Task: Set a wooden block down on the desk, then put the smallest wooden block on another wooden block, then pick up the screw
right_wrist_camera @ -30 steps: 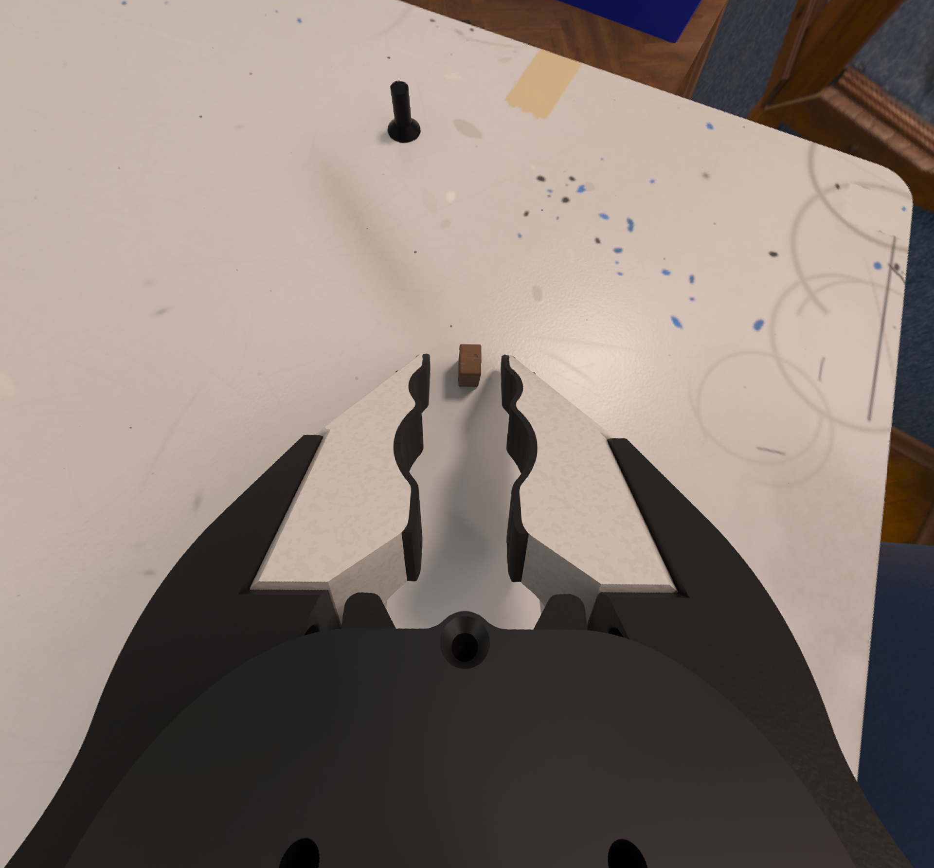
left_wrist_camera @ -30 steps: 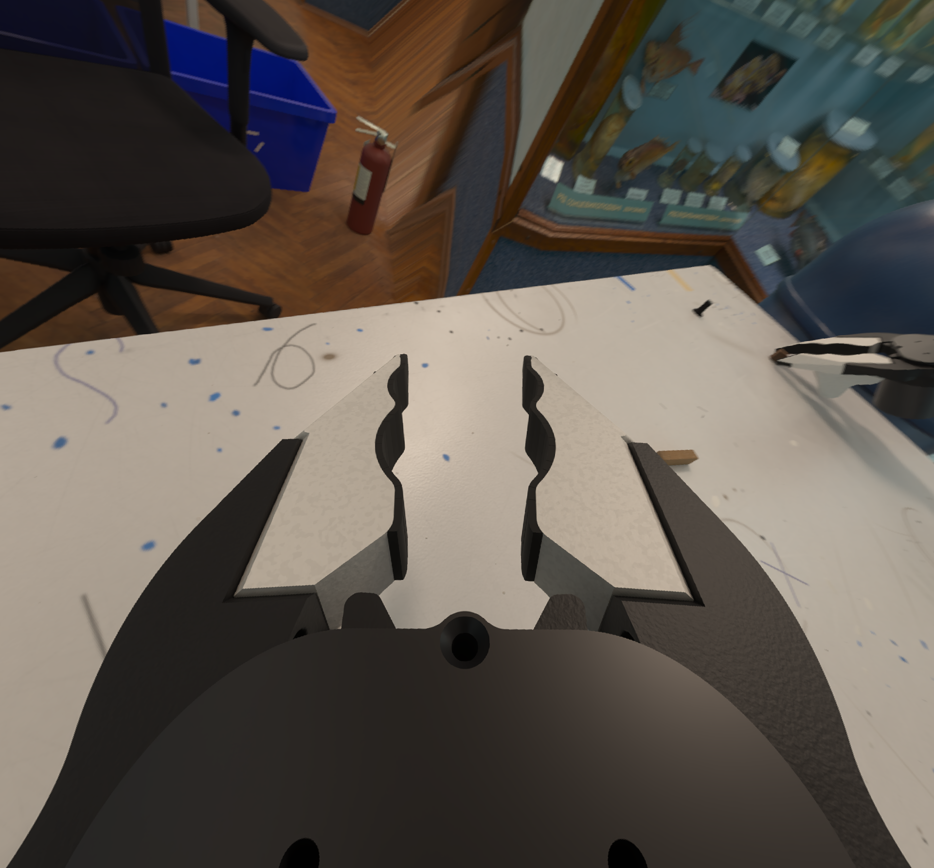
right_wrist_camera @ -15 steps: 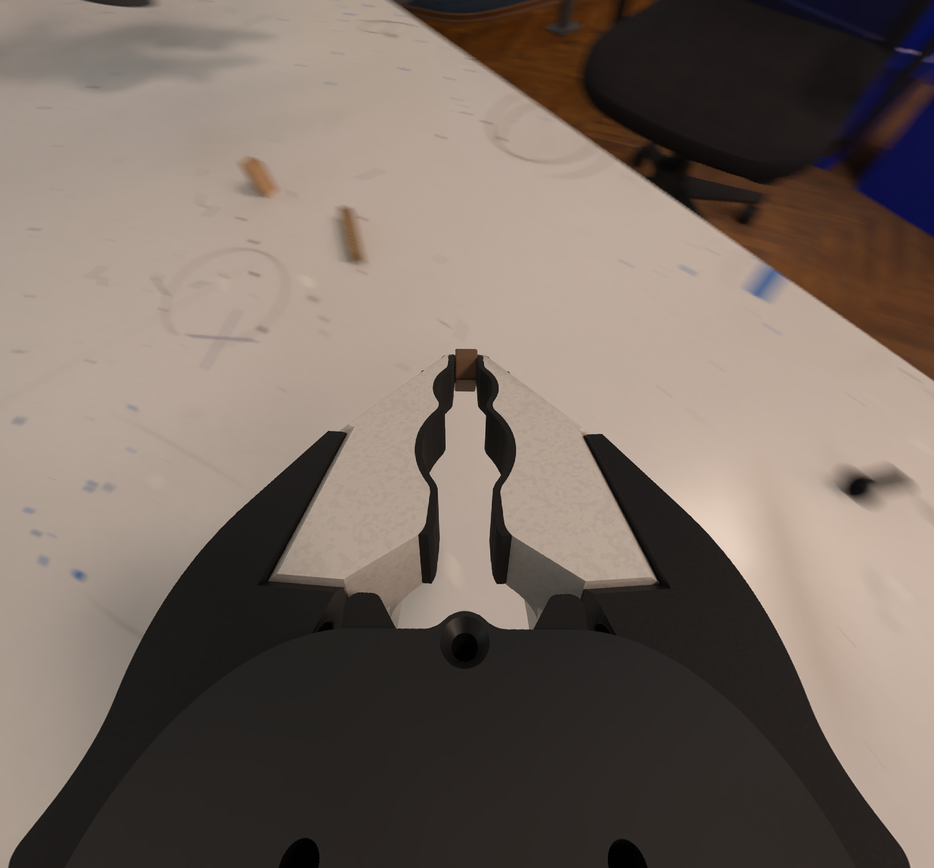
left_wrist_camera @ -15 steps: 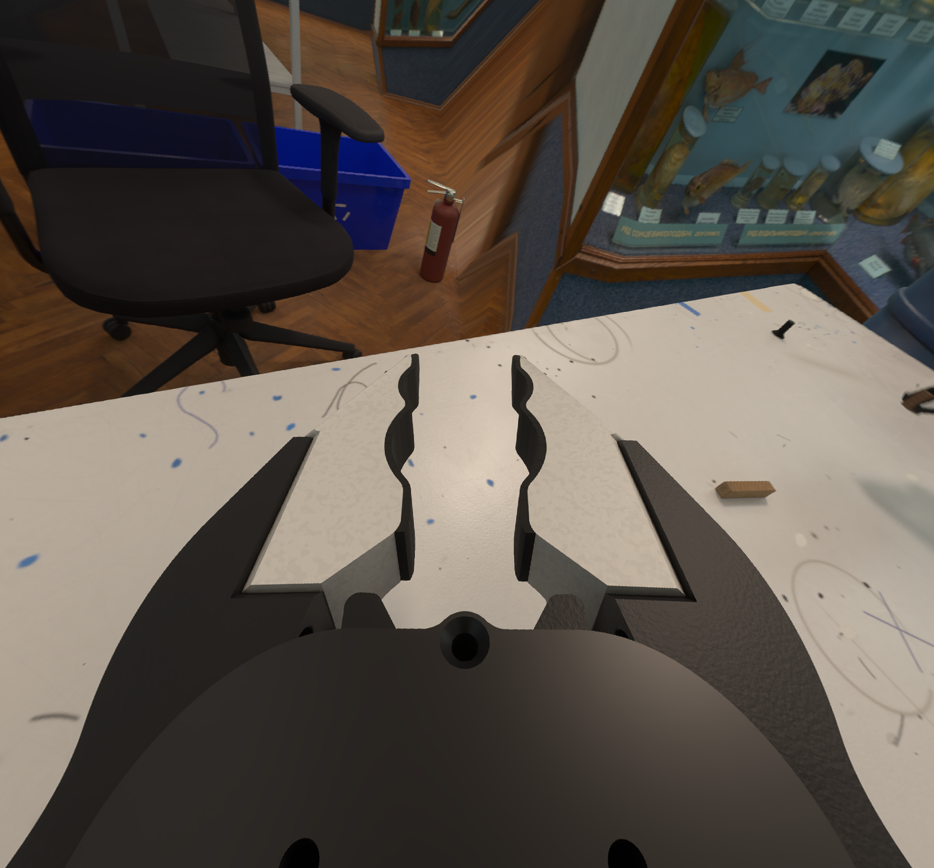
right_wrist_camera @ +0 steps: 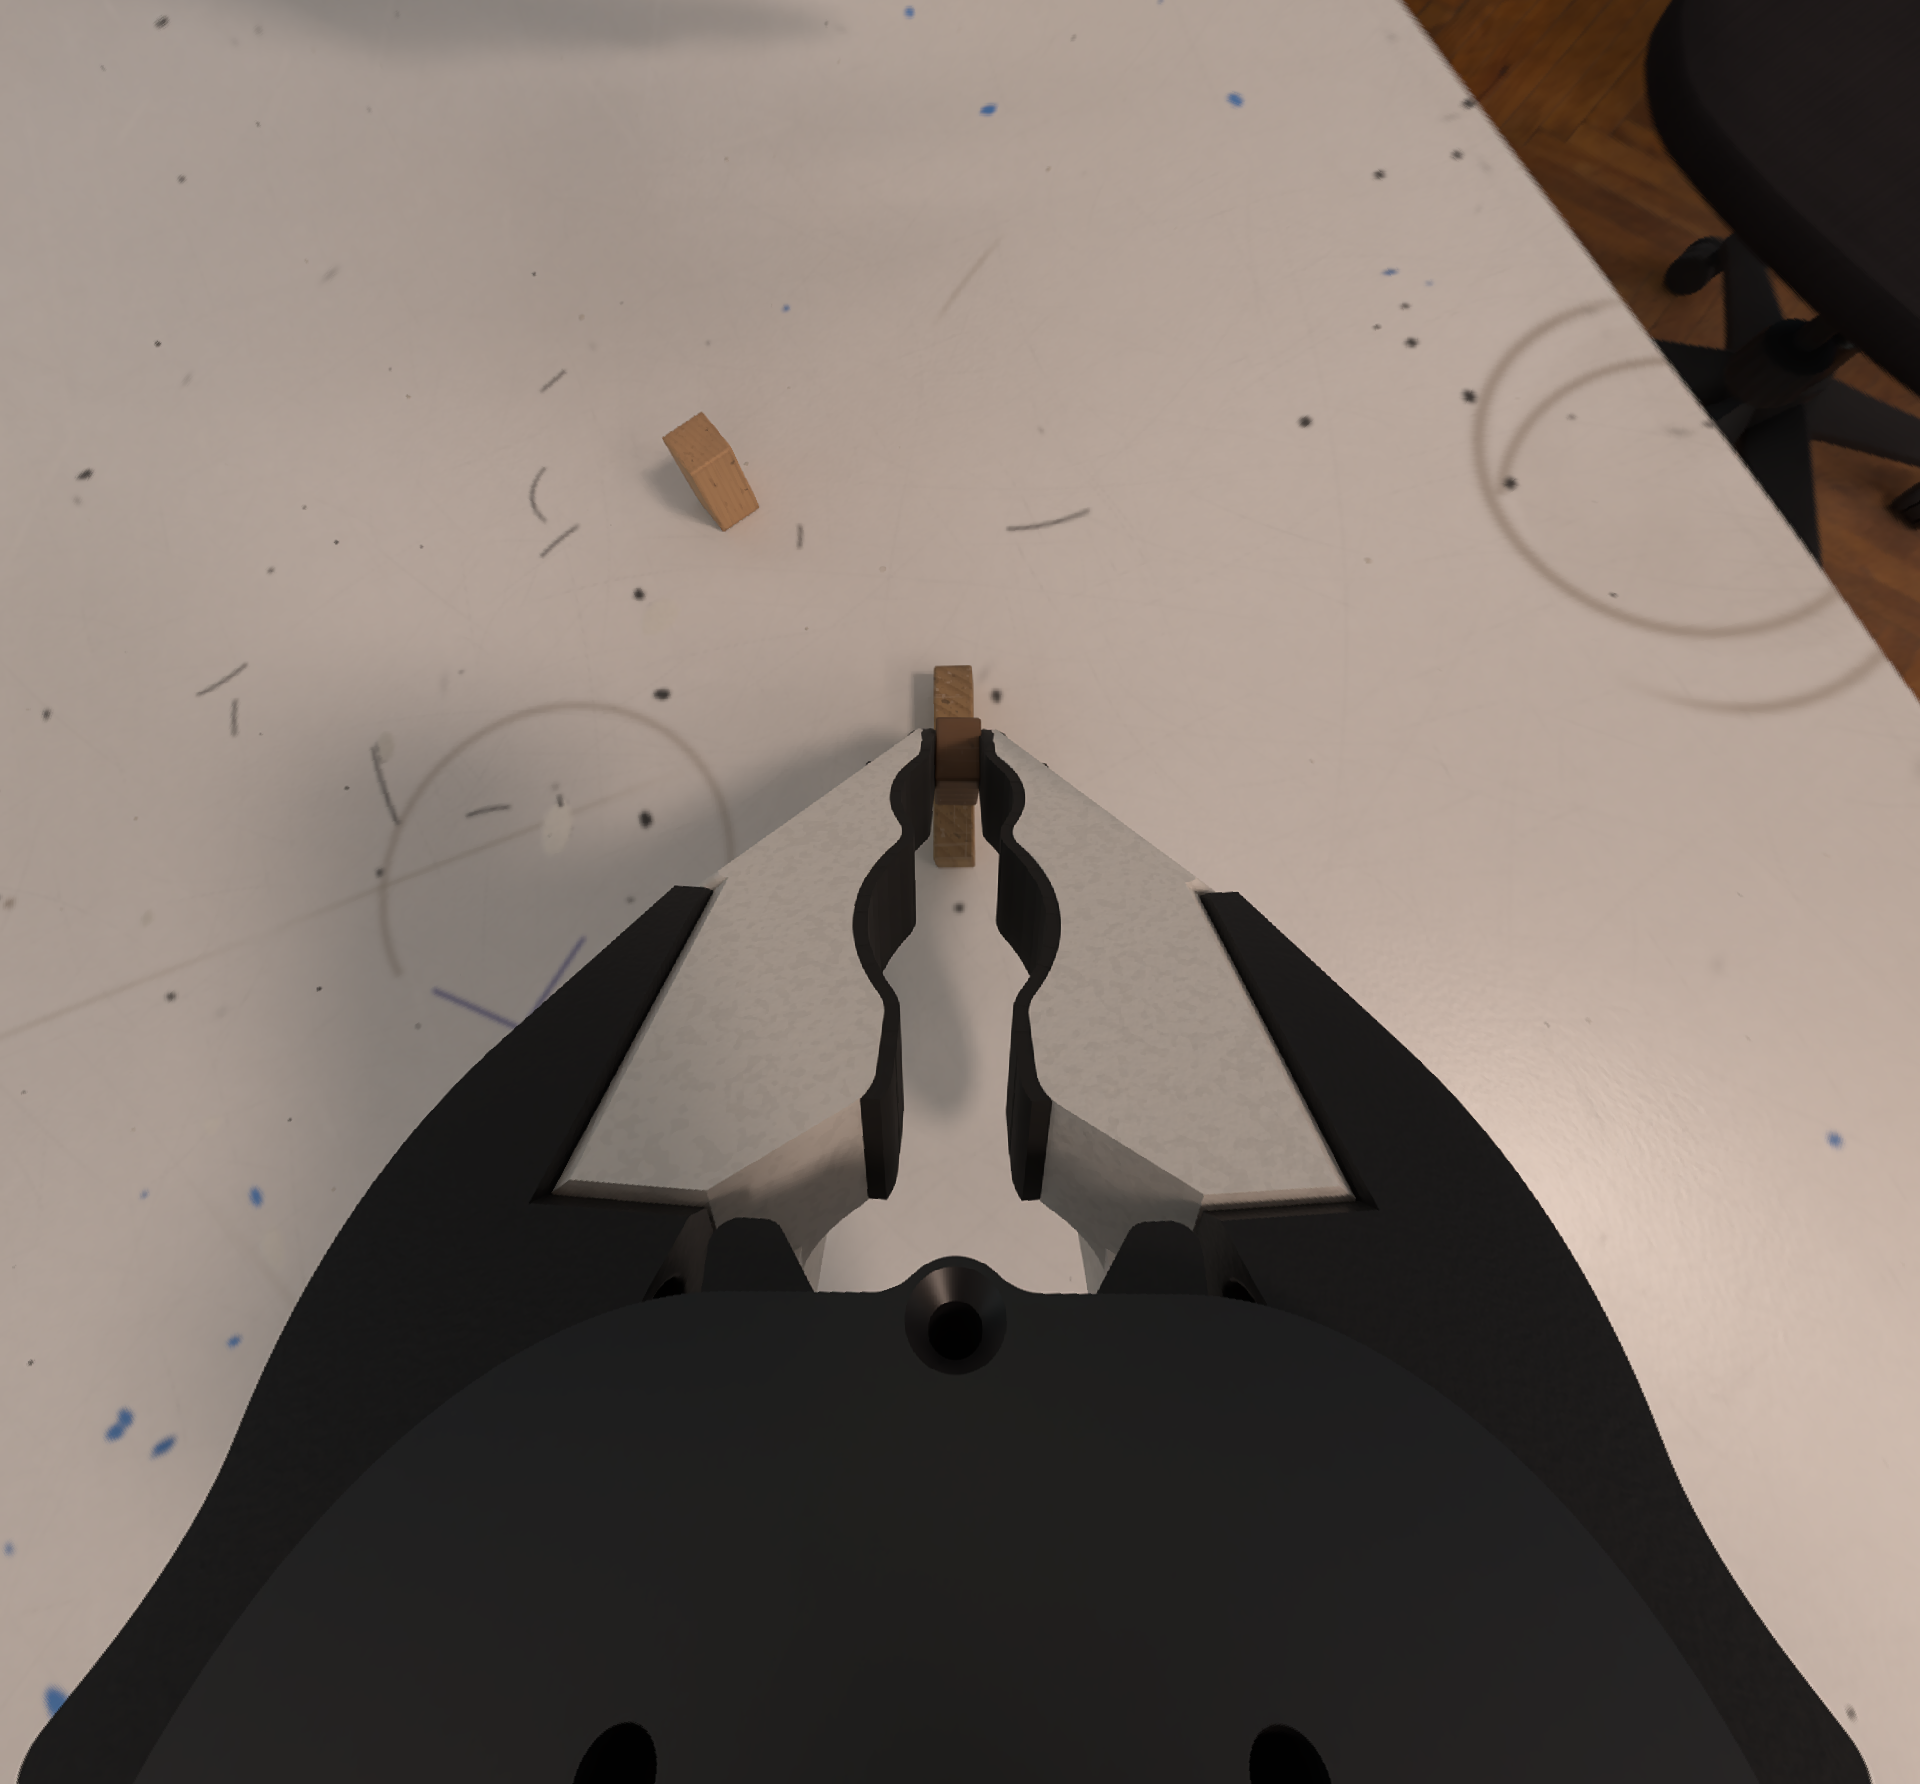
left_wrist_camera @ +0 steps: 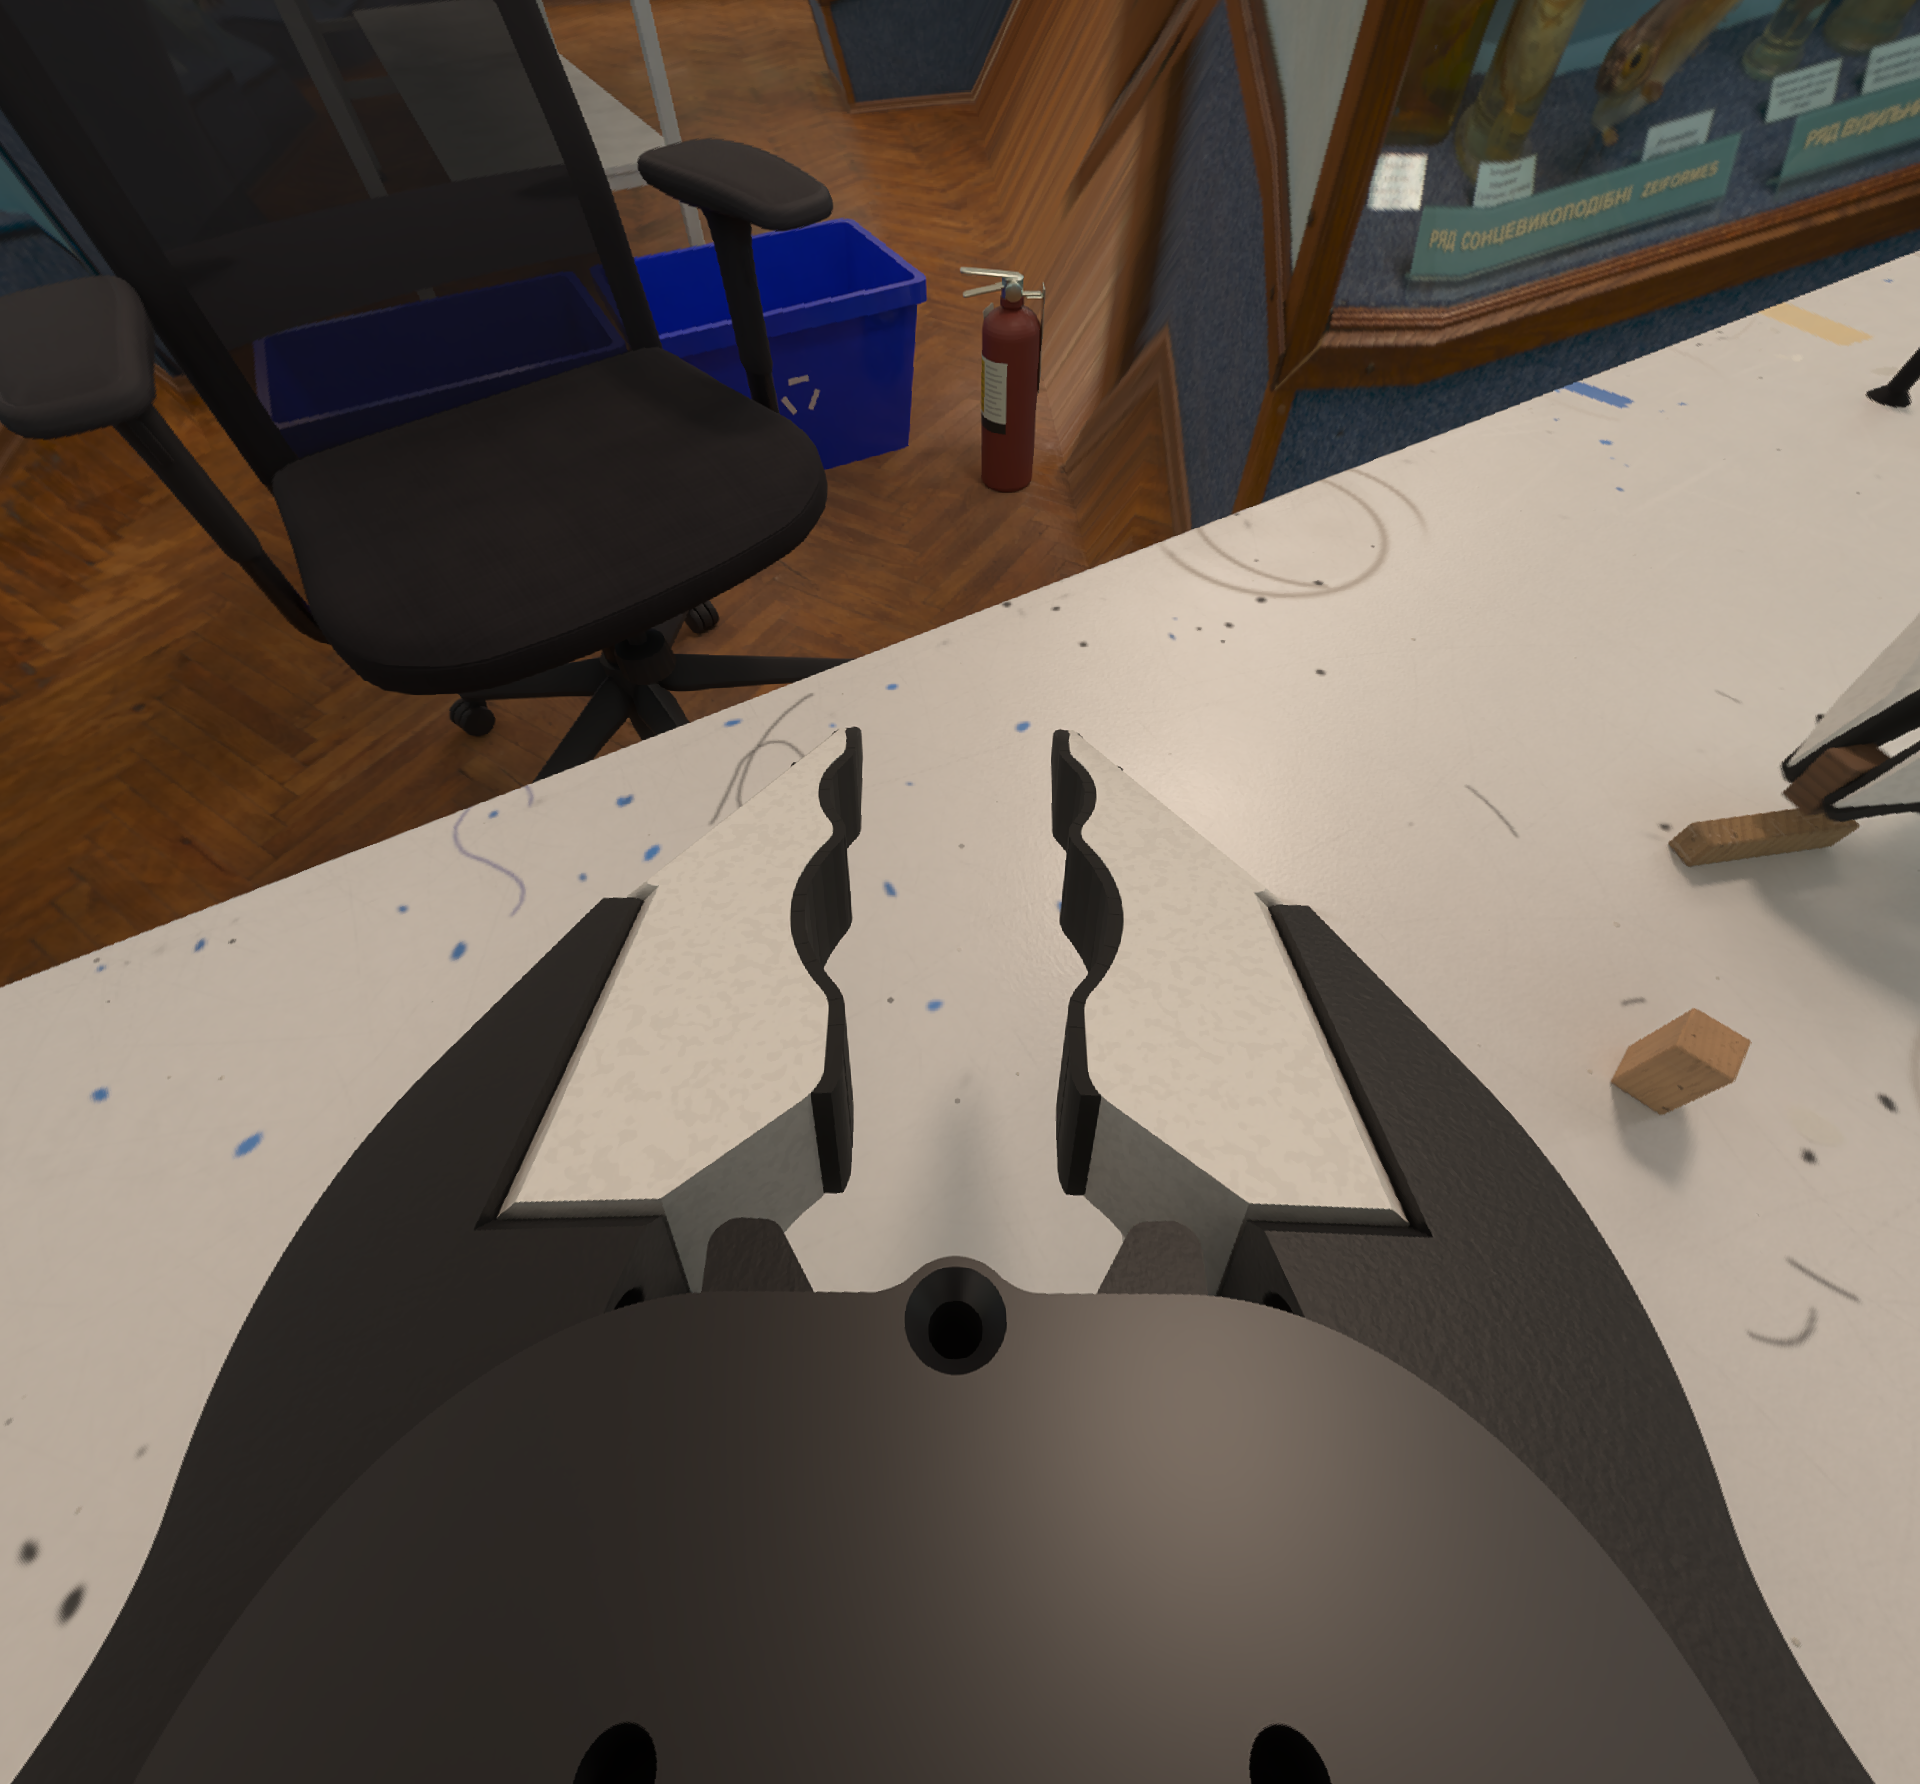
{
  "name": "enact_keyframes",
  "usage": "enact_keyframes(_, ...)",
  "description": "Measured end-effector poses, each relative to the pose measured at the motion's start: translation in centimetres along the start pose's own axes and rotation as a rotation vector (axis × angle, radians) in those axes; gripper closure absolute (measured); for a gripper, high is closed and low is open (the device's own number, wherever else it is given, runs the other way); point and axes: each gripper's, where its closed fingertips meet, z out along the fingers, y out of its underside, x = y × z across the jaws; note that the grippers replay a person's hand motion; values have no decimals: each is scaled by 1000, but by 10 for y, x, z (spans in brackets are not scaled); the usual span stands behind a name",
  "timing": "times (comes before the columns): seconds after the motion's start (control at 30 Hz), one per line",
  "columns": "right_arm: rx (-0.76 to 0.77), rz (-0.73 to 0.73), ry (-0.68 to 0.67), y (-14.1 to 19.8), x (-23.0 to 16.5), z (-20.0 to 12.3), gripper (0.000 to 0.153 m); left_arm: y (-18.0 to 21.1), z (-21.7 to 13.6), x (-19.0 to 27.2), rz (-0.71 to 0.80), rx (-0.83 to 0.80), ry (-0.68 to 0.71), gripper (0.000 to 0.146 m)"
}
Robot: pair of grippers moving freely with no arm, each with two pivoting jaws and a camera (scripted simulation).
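The right gripper (right_wrist_camera: 957, 742) is clenched on the small block (right_wrist_camera: 958, 750), a dark brown cube held at the very tips of its fingers. Directly under the tips lies the flat block (right_wrist_camera: 954, 695), a long pale piece on the desk (right_wrist_camera: 1299, 799); it reaches out beyond the tips and back between the fingers. In the left wrist view the small block (left_wrist_camera: 1834, 774) seems to touch one end of the flat block (left_wrist_camera: 1756, 836), but I cannot tell if it rests there fully.

The left gripper (left_wrist_camera: 956, 747) is released and holds nothing; only bare desk shows between its fingers. A third block (left_wrist_camera: 1681, 1059) sits to its right, apart from the others. The screw (left_wrist_camera: 1904, 380) stands far ahead on the right, at the edge of this view.

I judge the second step is in hand: stacking the small block. The next move calls for a gentle lowering until it sits flat, then opening the fingers slowly, because the cube could be knocked off the narrow piece. The screw comes afterwards.
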Motion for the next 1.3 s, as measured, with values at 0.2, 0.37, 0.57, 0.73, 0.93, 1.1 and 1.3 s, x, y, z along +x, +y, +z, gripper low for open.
enact_keyframes(0.2, -41, -2, -31, 2, -2, 9, 145, -1, -2, 1, -27, 9, 21, 110)
enact_keyframes(0.37, -28, 13, -33, 3, -1, 8, 136, -4, -4, 1, -37, 24, 25, 110)
enact_keyframes(0.57, 101, 69, 71, 0, 22, -43, 119, -9, -6, 3, -95, 45, 64, 110)
enact_keyframes(0.73, 94, 218, 377, 60, 100, -125, 114, -15, -9, 5, -168, 77, 123, 110)
enact_keyframes(0.93, 3, 338, 584, 136, 164, -191, 112, -16, -9, 6, -169, 83, 129, 110)
enact_keyframes(1.1, -65, 393, 592, 175, 189, -208, 111, -15, -8, 5, -161, 76, 124, 110)
enact_keyframes(1.3, -32, 391, 538, 168, 198, -201, 110, -15, -7, 6, -167, 73, 130, 110)
